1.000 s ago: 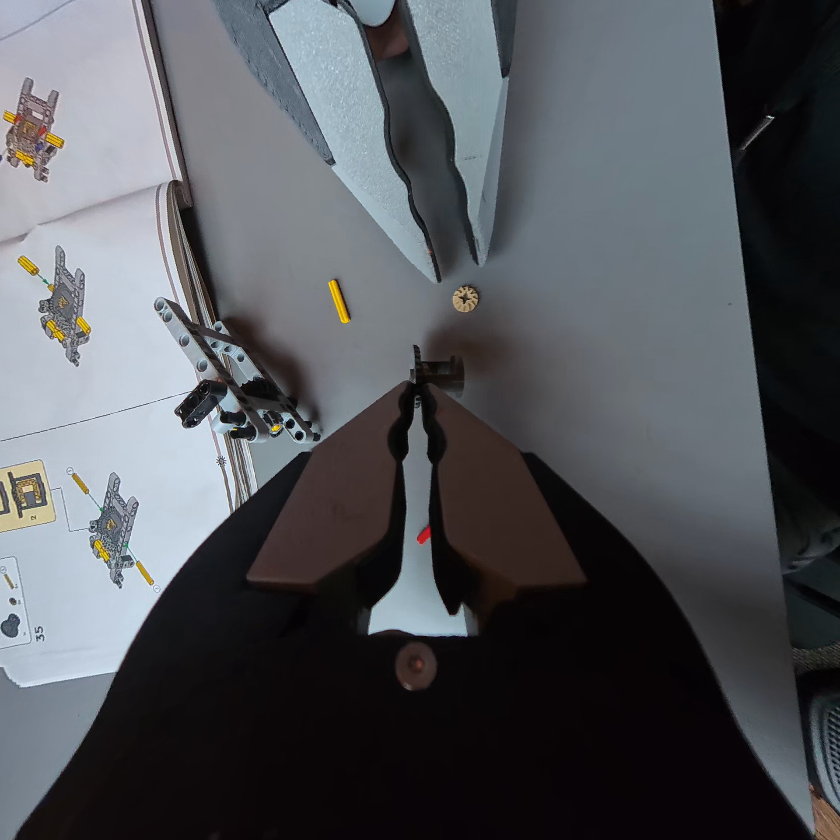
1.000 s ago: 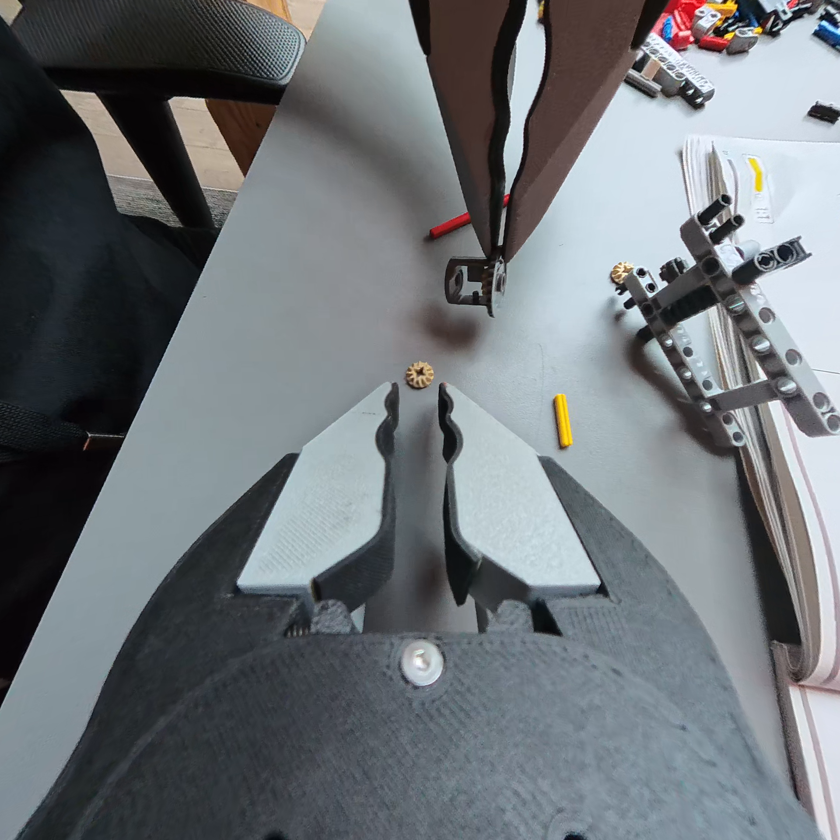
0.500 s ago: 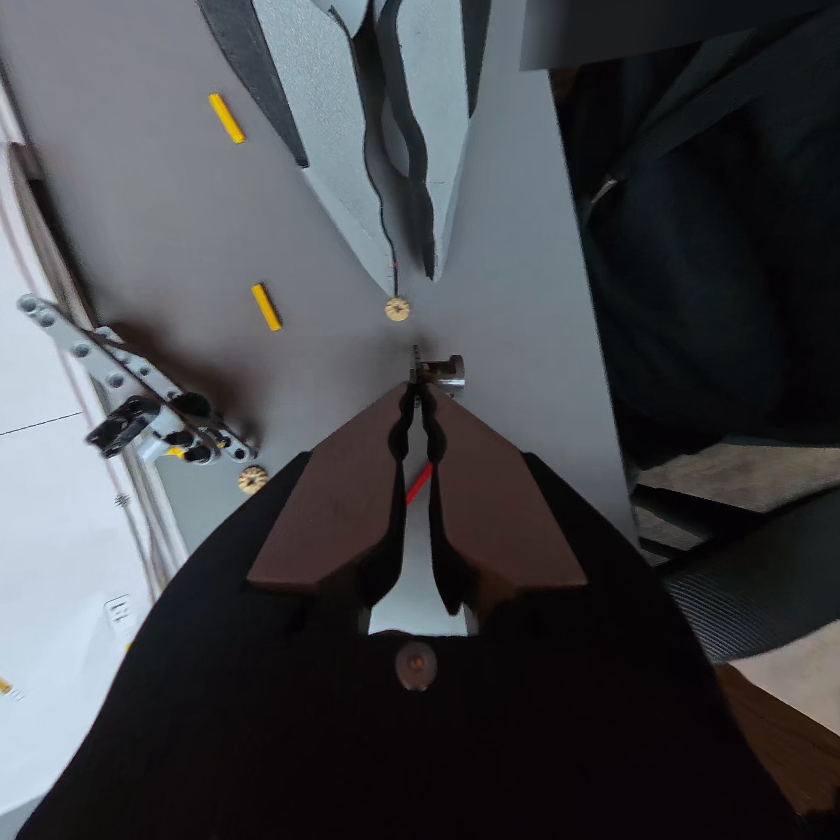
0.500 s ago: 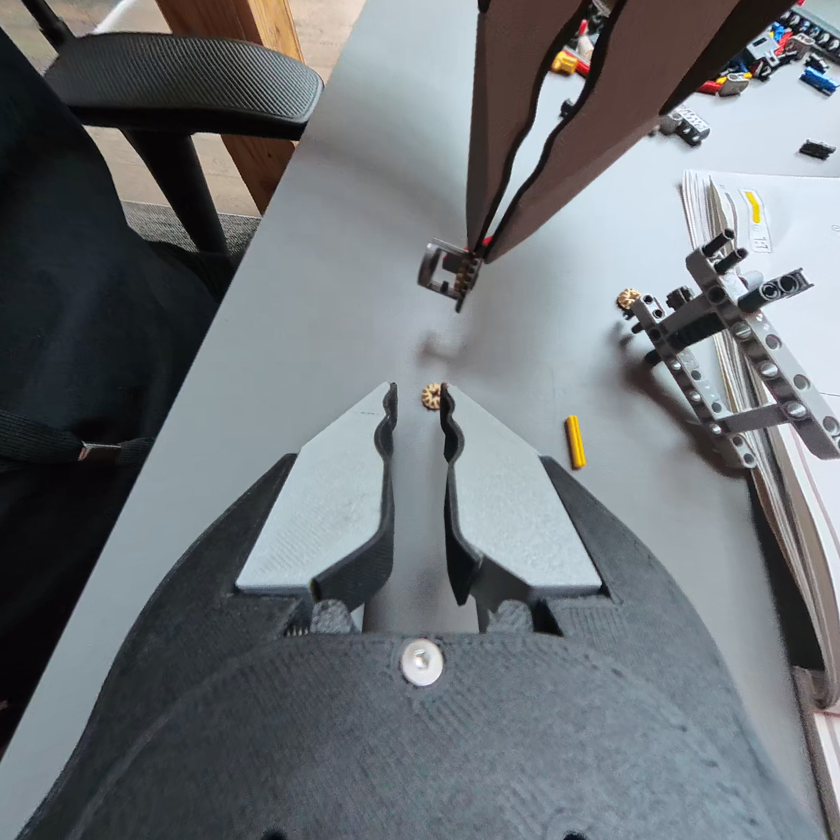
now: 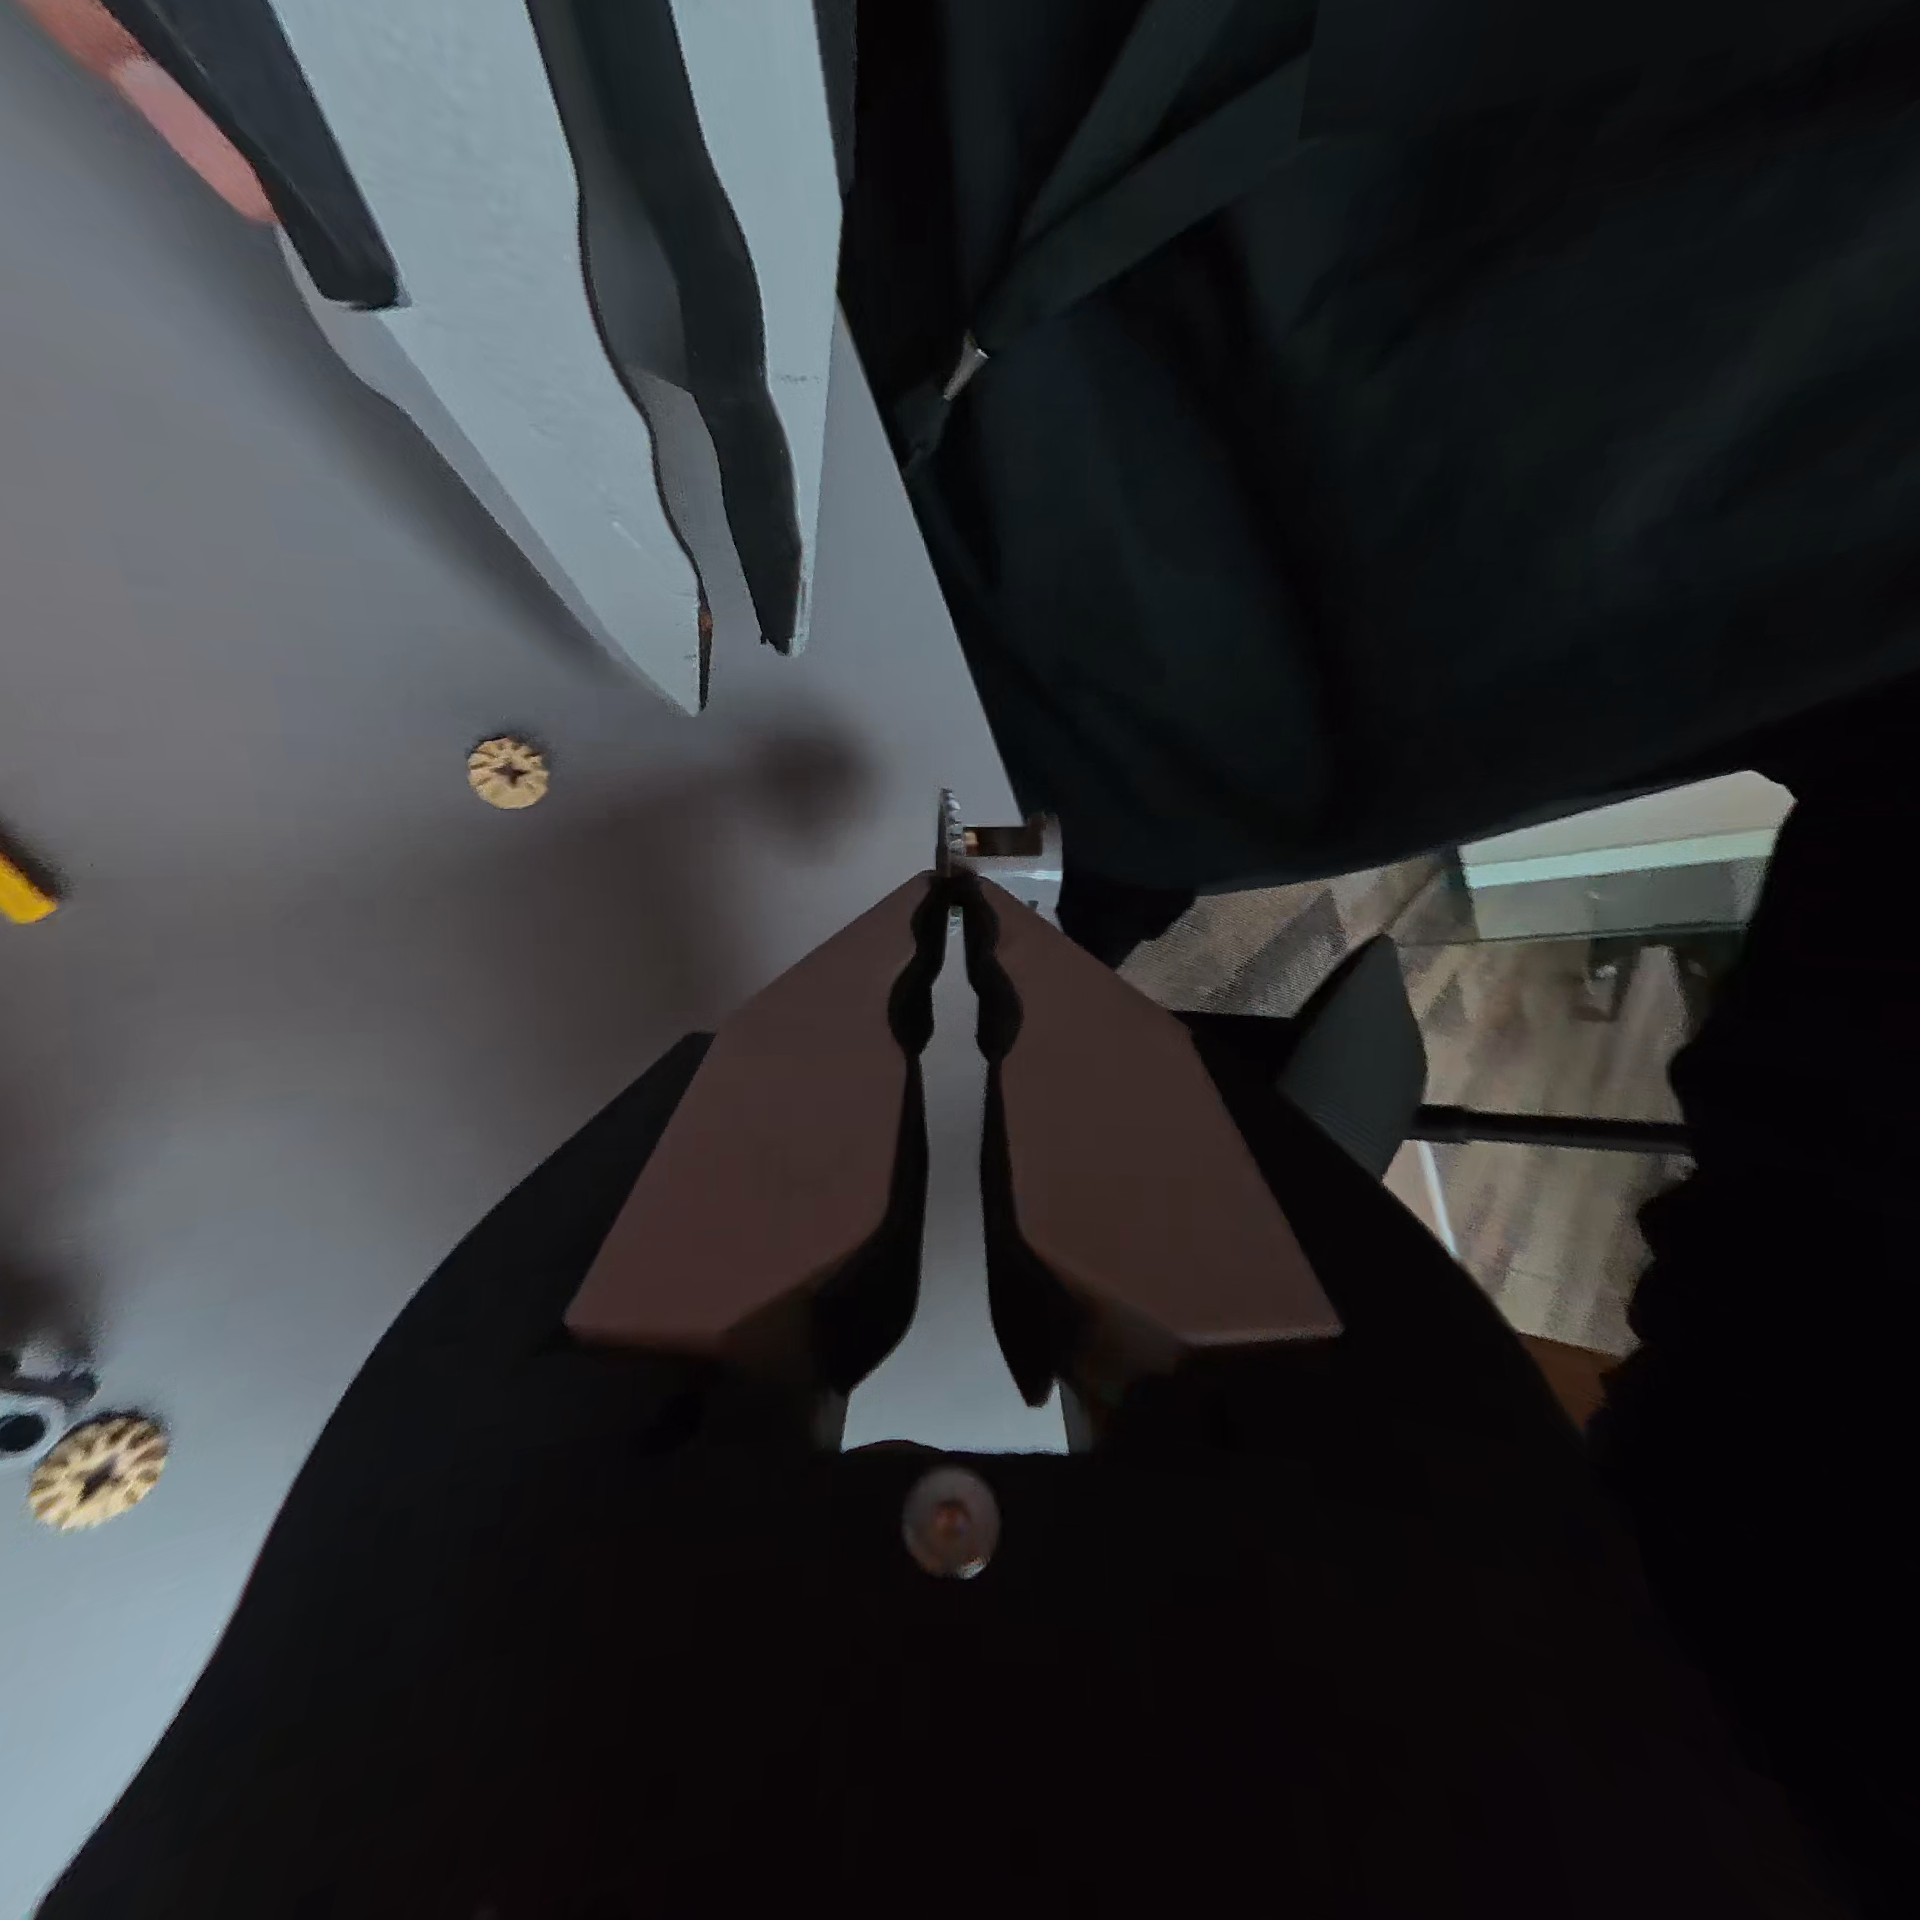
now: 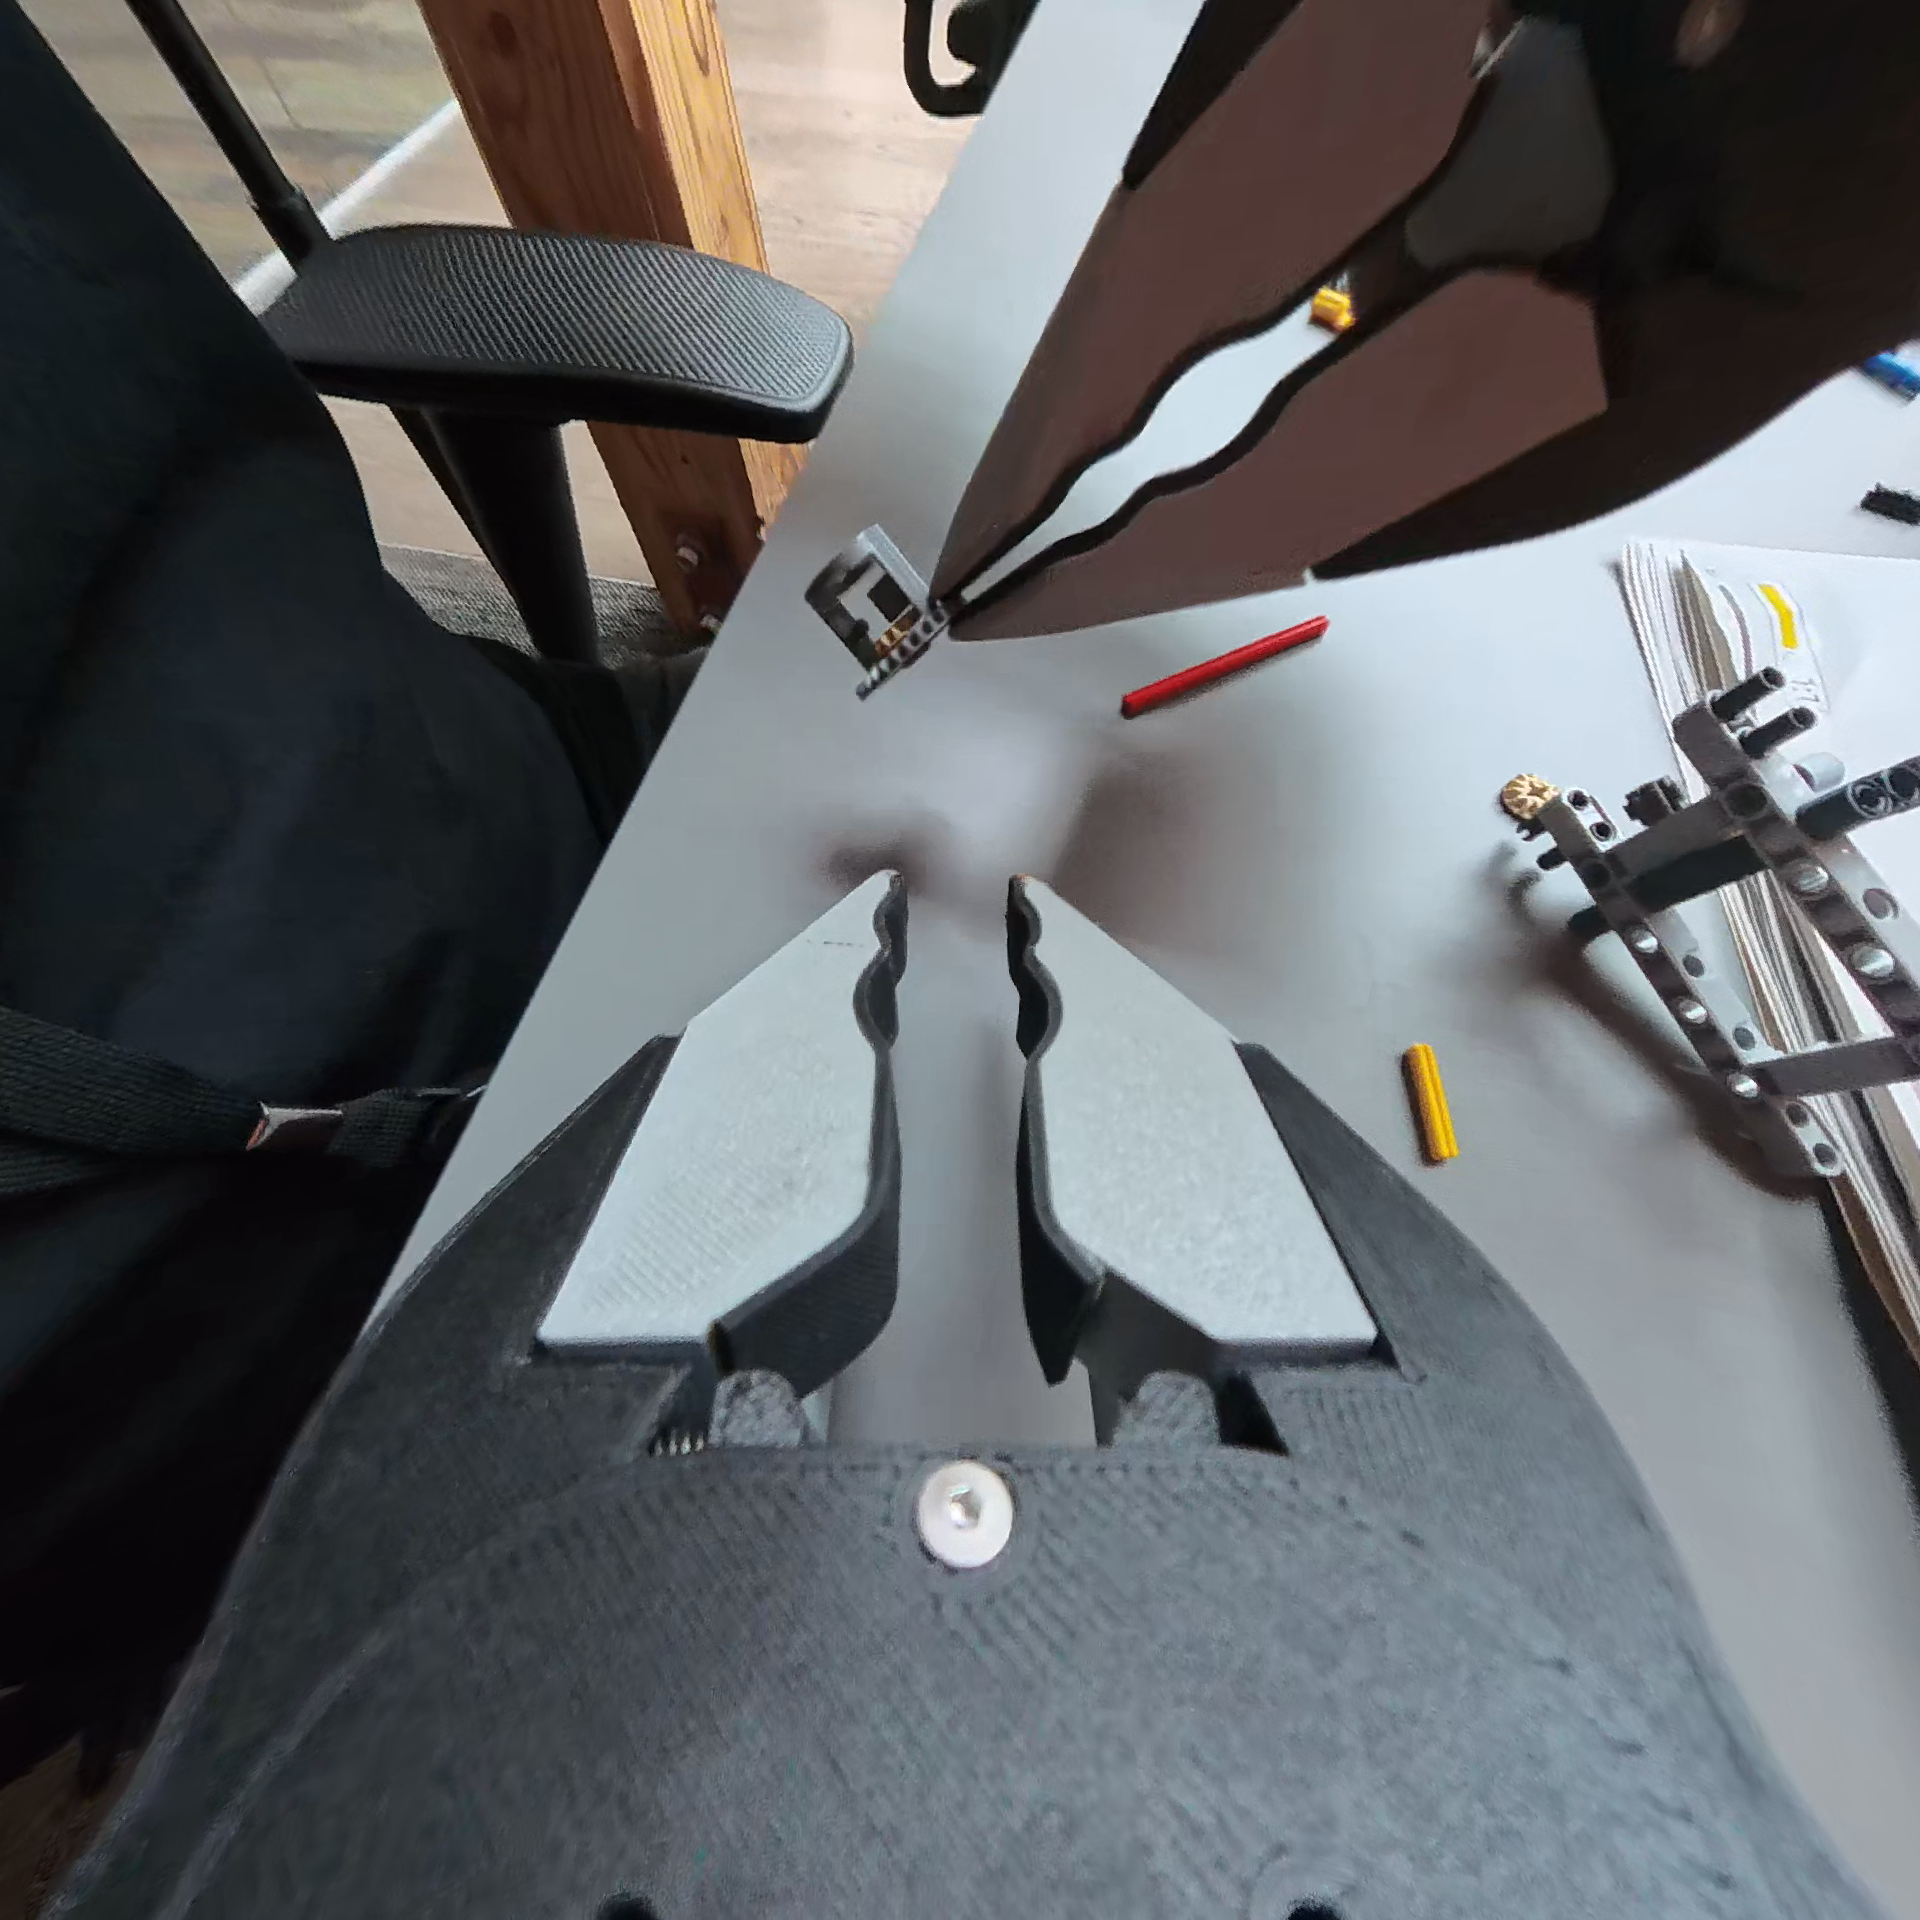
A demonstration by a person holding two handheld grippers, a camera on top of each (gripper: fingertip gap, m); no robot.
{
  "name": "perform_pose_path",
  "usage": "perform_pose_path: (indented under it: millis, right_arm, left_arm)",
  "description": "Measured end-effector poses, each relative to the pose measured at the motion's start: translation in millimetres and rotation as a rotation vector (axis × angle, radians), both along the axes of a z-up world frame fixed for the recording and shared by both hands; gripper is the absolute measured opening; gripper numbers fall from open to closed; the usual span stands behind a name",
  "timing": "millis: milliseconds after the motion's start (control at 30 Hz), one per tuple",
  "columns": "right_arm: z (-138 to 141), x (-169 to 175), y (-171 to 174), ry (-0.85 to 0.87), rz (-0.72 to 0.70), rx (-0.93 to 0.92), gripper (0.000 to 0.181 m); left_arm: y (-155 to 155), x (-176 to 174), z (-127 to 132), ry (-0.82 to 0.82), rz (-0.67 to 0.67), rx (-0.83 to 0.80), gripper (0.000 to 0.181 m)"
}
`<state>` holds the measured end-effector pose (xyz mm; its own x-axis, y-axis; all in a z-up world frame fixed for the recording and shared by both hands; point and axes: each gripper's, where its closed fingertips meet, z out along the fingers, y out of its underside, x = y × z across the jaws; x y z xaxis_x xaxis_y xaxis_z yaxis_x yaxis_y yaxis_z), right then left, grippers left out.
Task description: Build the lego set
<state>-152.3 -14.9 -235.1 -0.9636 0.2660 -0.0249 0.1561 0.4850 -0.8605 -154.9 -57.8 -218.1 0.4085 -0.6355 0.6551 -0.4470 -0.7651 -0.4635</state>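
Note:
My left gripper (image 5: 951, 896) has brown fingers and is shut on a small dark grey gear-housing piece (image 5: 987, 847), held above the table's edge. In the right wrist view it (image 6: 943, 615) comes in from the upper right with the piece (image 6: 871, 608) at its tips. My right gripper (image 6: 956, 894) has grey fingers, open and empty, low over the grey table (image 6: 1195, 831). It also shows at the top of the left wrist view (image 5: 740, 670). A tan gear (image 5: 507, 771) lies on the table beside its tips. This gear is hidden in the right wrist view.
A red axle (image 6: 1226, 665), a yellow axle (image 6: 1429, 1138) and a grey beam assembly (image 6: 1745, 894) with a second tan gear (image 6: 1527, 795) lie to the right. The assembly rests partly on an instruction booklet (image 6: 1766, 644). A chair armrest (image 6: 561, 332) and wooden post (image 6: 603, 208) stand beyond the table's left edge. My hands' fingertips stand some 5 cm from each other.
My left gripper has swung with its piece toward the table's edge and tilted. The tan gear that lay between my right fingertips is no longer between them.

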Motion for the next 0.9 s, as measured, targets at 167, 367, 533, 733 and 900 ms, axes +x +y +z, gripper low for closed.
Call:
perform_pose_path:
  millis: [167,367,533,733,900]
  right_arm:
    - [9.2,8.0,-6.3,0.011,0.026,-0.052,0.016]
    - [9.2,14.5,-16.5,-0.006,0.036,-0.06,0.016]
    - [7.9,20.0,-20.2,0.099,0.07,-0.012,0.022]
    - [5.0,15.8,-19.6,0.047,0.036,-0.017,0.02]
    - [8.2,0.5,-3.9,-0.017,-0.03,-0.056,0.019]
  left_arm:
    - [-1.8,4.9,-3.3,-0.038,-0.03,-0.068,0.0]
    - [2.9,5.9,-4.8,-0.121,0.061,-0.216,0.0]
    - [1.5,10.7,-12.2,-0.194,0.115,-0.339,0.0]
    - [7.4,10.2,-18.3,-0.192,0.154,-0.284,0.0]
    - [13.6,1.2,-23.6,-0.112,0.228,-0.206,0.0]
